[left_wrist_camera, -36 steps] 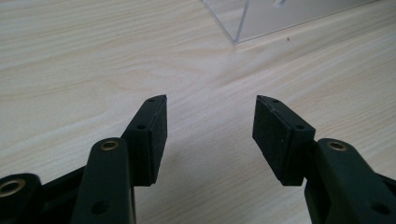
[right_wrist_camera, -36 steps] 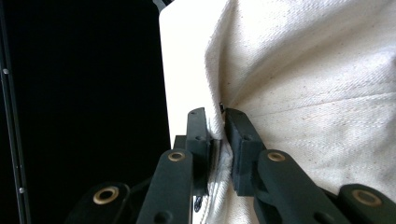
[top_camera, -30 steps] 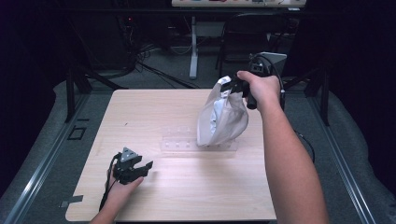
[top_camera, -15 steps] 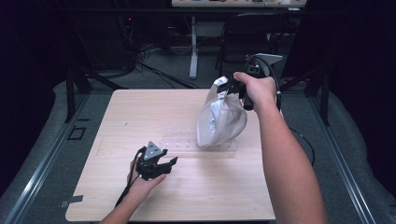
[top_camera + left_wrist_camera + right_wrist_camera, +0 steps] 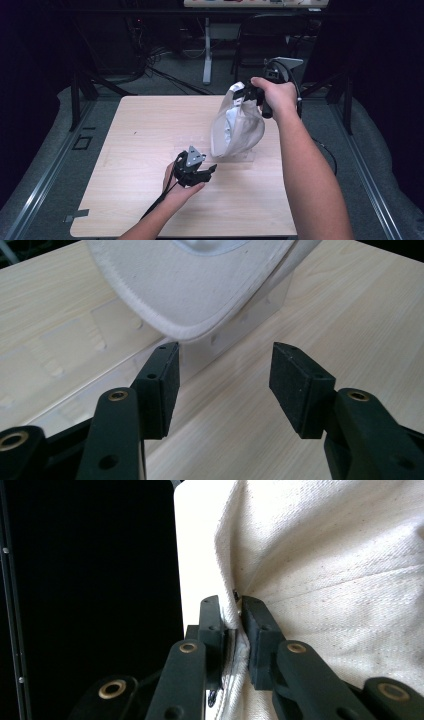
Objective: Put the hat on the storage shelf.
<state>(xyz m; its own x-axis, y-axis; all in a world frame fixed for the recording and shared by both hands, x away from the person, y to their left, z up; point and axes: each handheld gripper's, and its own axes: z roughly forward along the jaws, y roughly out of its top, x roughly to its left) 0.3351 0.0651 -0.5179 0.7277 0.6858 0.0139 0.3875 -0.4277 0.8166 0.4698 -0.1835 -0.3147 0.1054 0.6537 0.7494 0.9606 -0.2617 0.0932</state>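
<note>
My right gripper (image 5: 248, 94) has its fingers (image 5: 212, 625) clamped on the top hem of a white cloth bag (image 5: 235, 131), which hangs above the far right part of the tabletop (image 5: 140, 135). The bag's lower end comes down to a clear plastic tray (image 5: 239, 158) lying flat on the tabletop. My left gripper (image 5: 206, 171) sits toward the near middle, fingers (image 5: 162, 385) apart and holding nothing, aimed at the bag's rounded bottom edge just ahead.
</note>
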